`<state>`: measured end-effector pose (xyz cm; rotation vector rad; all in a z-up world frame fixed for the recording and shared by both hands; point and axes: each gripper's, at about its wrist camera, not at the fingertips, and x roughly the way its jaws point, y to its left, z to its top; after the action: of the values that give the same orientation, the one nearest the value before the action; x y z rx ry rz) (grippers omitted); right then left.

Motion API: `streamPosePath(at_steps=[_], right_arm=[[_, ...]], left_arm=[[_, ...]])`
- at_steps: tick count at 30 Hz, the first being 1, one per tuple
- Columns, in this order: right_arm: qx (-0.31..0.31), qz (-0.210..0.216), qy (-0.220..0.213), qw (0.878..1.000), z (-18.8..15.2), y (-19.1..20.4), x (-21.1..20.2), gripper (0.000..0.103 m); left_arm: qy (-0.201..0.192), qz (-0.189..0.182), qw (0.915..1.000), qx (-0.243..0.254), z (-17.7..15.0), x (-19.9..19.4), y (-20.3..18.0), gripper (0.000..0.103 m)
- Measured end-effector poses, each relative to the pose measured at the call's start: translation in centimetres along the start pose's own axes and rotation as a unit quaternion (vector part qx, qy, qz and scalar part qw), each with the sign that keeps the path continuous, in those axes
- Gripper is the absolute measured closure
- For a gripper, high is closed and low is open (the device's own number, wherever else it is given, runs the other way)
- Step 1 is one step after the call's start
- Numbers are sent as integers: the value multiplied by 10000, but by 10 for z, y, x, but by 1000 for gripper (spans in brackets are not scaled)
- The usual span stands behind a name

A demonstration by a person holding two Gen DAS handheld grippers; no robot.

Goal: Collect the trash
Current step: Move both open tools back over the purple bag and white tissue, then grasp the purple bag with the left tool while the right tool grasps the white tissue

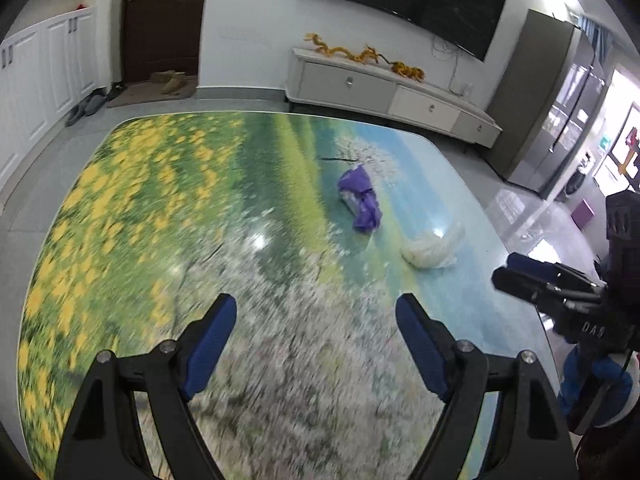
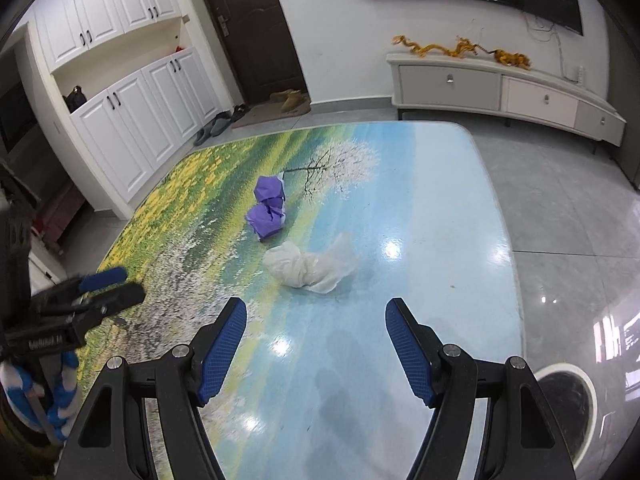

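Observation:
A crumpled purple wrapper [image 1: 361, 201] [image 2: 269, 209] lies on the table with the flower-field picture [image 1: 168, 200] [image 2: 432, 208]. A crumpled white plastic bag [image 1: 434, 249] [image 2: 314, 264] lies beside it, nearer to me. My left gripper [image 1: 316, 312] is open and empty above the table's near part, well short of both pieces. My right gripper [image 2: 316, 314] is open and empty, just short of the white bag. Each gripper also shows in the other view: the right one [image 1: 508, 270] and the left one [image 2: 128, 284].
A round black bin [image 2: 566, 410] with a white rim stands on the floor right of the table. A white TV cabinet [image 1: 384, 88] [image 2: 500, 88] stands by the far wall. White cupboards [image 2: 132, 128] and a dark door [image 2: 252, 28] are at the left.

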<state>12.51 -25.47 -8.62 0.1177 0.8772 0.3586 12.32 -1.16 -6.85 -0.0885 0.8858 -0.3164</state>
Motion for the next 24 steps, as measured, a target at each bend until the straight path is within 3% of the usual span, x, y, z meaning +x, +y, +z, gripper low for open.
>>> streamPosePath(at_steps=[7, 12, 17, 20, 24], right_arm=[[-190, 201, 136, 9995, 7, -15, 28, 33], [-334, 373, 168, 9986, 14, -20, 42, 33], [-406, 551, 192, 9975, 17, -19, 55, 33], [-423, 613, 176, 9971, 16, -17, 58, 43], [-557, 637, 215, 9962, 17, -12, 61, 59]], left_arm=[[223, -204, 9988, 394, 54, 61, -24, 22], [345, -123, 9969, 694, 71, 97, -41, 24], [452, -112, 9963, 728, 71, 115, -40, 54], [352, -64, 9965, 756, 68, 114, -35, 72], [284, -63, 9974, 658, 64, 108, -27, 77]])
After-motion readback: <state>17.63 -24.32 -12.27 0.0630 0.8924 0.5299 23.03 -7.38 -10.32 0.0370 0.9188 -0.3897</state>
